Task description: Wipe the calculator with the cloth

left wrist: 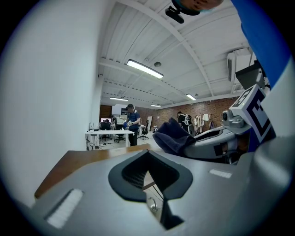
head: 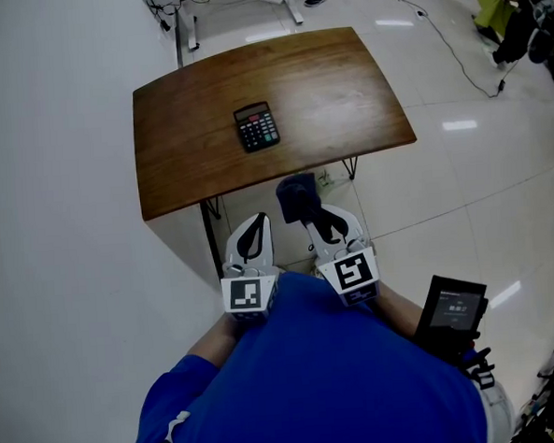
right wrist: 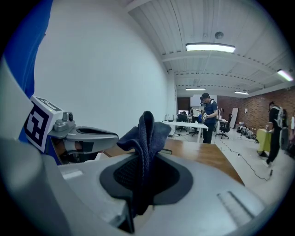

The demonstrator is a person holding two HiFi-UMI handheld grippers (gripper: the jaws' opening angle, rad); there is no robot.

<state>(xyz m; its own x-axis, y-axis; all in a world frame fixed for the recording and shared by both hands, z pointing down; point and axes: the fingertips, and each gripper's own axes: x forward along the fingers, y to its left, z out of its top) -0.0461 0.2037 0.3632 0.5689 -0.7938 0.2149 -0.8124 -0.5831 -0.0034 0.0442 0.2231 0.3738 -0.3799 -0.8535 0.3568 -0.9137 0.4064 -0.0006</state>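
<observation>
A black calculator [head: 256, 127] lies flat near the middle of the brown table [head: 189, 165]. Both grippers hang close to my body, short of the table's near edge. My right gripper [head: 306, 214] is shut on a dark blue cloth [head: 296, 196], which sticks up in a fold from between its jaws [right wrist: 146, 133]. My left gripper [head: 260, 220] is beside it on the left, jaws shut with nothing between them [left wrist: 147, 154]. In the left gripper view the cloth [left wrist: 173, 138] and the right gripper [left wrist: 216, 140] show to the right.
A white wall runs along the left of the table. A black handheld device with a screen [head: 454, 310] hangs at my right hip. Cables [head: 454, 51] trail over the tiled floor. A person [right wrist: 208, 117] stands at a white desk far behind.
</observation>
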